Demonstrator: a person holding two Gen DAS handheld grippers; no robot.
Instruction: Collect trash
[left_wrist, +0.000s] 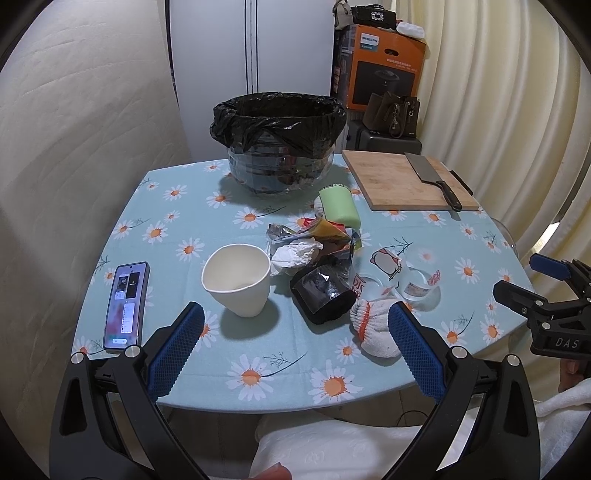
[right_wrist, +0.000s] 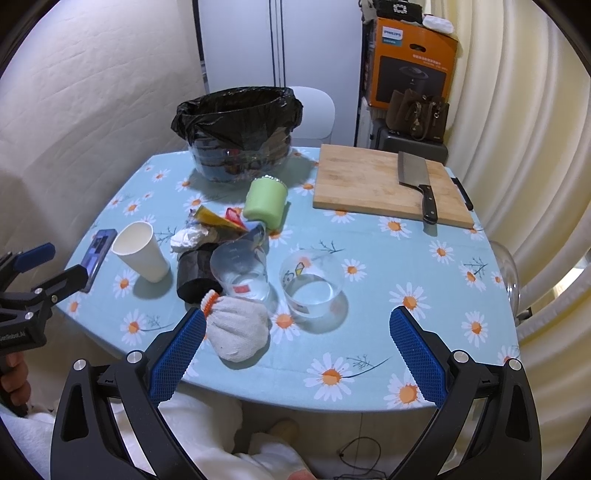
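Observation:
A bin lined with a black bag (left_wrist: 279, 125) (right_wrist: 236, 110) stands at the table's far side. In the middle lies a trash pile: crumpled white tissue (left_wrist: 295, 254) (right_wrist: 188, 236), foil wrappers (left_wrist: 325, 236) (right_wrist: 221, 221) and a black crumpled piece (left_wrist: 323, 293) (right_wrist: 195, 273). A white paper cup (left_wrist: 238, 278) (right_wrist: 140, 251) stands left of it. My left gripper (left_wrist: 295, 350) is open and empty above the near edge, in front of the cup. My right gripper (right_wrist: 297, 350) is open and empty above the near edge, in front of the clear cups.
A phone (left_wrist: 125, 306) (right_wrist: 98, 251) lies at the left. A knitted glove (left_wrist: 373, 325) (right_wrist: 236, 328), two clear cups (right_wrist: 243, 273) (right_wrist: 312, 284) and a green foam roll (left_wrist: 340, 205) (right_wrist: 266, 201) are near the pile. A cutting board (left_wrist: 402, 182) (right_wrist: 384, 184) with a cleaver (right_wrist: 415, 181) lies far right.

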